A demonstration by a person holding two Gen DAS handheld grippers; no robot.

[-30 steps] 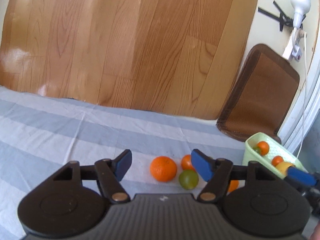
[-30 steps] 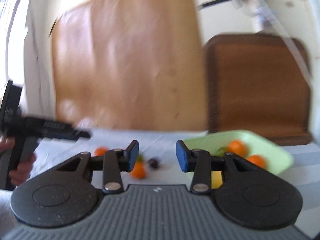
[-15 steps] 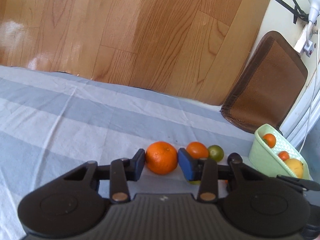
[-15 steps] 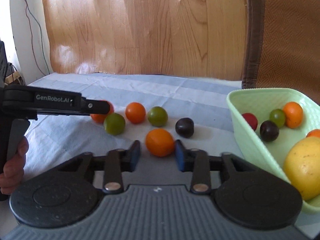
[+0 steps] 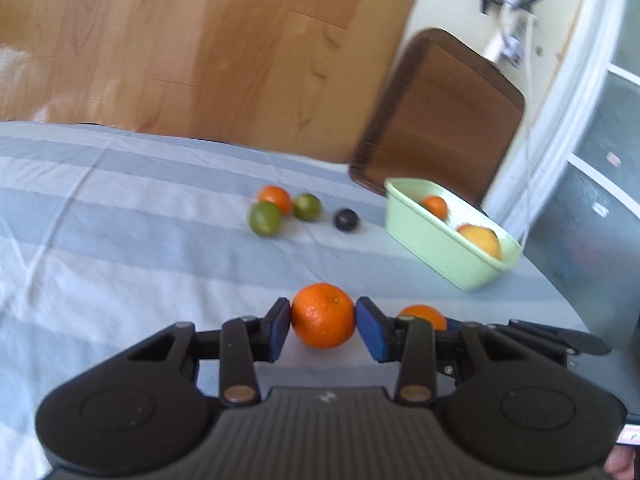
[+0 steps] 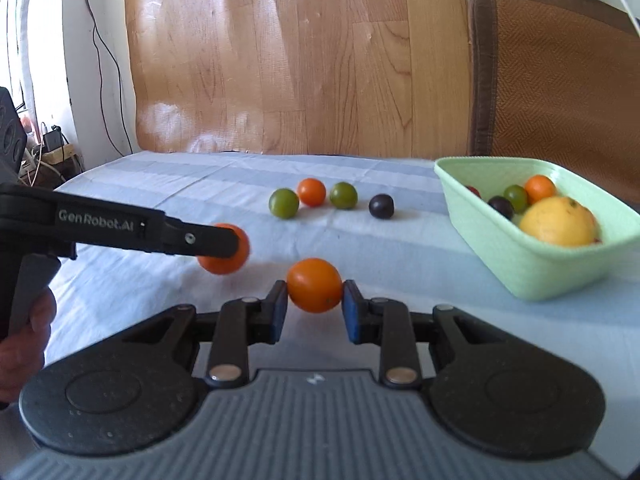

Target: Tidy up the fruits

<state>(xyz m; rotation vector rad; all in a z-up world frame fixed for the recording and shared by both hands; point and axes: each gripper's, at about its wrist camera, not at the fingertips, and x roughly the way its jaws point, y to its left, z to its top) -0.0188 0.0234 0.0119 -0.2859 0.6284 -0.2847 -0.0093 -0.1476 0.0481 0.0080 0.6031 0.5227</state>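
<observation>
My left gripper (image 5: 323,322) is shut on a large orange (image 5: 323,315) and holds it above the striped cloth; the gripper and orange (image 6: 228,256) also show at the left of the right wrist view. My right gripper (image 6: 314,306) is shut on a small orange fruit (image 6: 314,285), which also shows beside the left gripper (image 5: 423,315). A pale green basket (image 6: 532,264) at the right holds a yellow fruit (image 6: 558,222) and several small fruits. On the cloth lie two green fruits (image 6: 284,202) (image 6: 343,195), a small orange one (image 6: 311,192) and a dark plum (image 6: 381,205).
The striped blue-grey cloth (image 5: 100,216) covers the table. A brown chair back (image 6: 560,64) stands behind the basket. A wooden floor lies beyond the far edge. A cable and clutter are at the far left (image 6: 52,144).
Both grippers have closed on their fruits, lifted them and pulled back from the loose fruits. The left view has swung so the basket shows at the right.
</observation>
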